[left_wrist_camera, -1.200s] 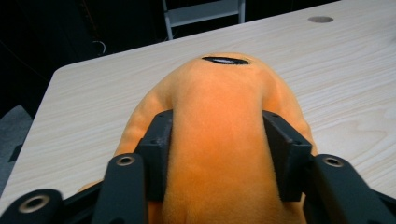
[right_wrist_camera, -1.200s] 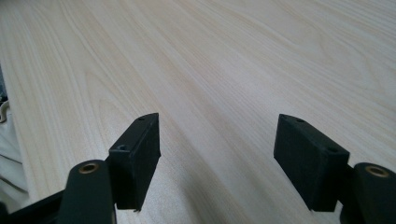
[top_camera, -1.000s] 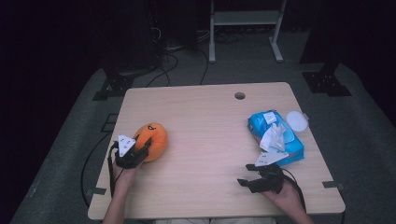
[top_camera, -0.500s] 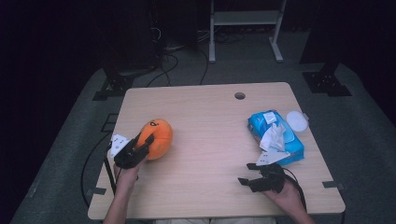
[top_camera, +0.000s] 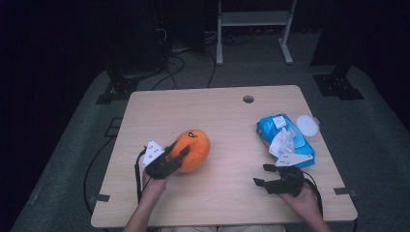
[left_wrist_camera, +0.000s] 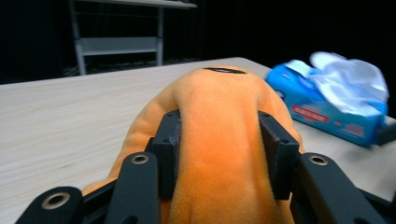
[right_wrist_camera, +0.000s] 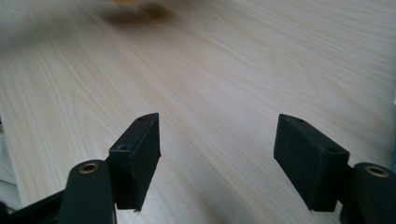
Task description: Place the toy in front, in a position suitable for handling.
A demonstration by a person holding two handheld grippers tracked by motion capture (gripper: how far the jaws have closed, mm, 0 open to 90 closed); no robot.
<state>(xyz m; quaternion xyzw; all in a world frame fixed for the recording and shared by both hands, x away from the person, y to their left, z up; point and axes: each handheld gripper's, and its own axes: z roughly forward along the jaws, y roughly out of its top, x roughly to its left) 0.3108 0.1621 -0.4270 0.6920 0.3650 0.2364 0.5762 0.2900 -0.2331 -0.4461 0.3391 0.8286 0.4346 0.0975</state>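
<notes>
An orange plush toy (top_camera: 194,145) with a dark mark on top is at the left middle of the wooden table (top_camera: 232,121). My left gripper (top_camera: 180,155) is shut on it from the near left. In the left gripper view both black pads (left_wrist_camera: 170,154) press into the soft orange toy (left_wrist_camera: 219,107). My right gripper (top_camera: 260,175) rests low near the front right edge and stands open. In the right gripper view its jaws (right_wrist_camera: 217,149) are wide apart over bare wood with nothing between them.
A blue pack of wet wipes (top_camera: 285,140) with a white wipe sticking out lies at the right, also seen as the blue wipes pack (left_wrist_camera: 331,98). A white round lid (top_camera: 307,124) sits beside it. A cable hole (top_camera: 248,99) is at the back. A metal rack (top_camera: 254,19) stands behind the table.
My left gripper has carried the orange plush toy to the right, toward the table's middle. The right gripper has stayed where it was.
</notes>
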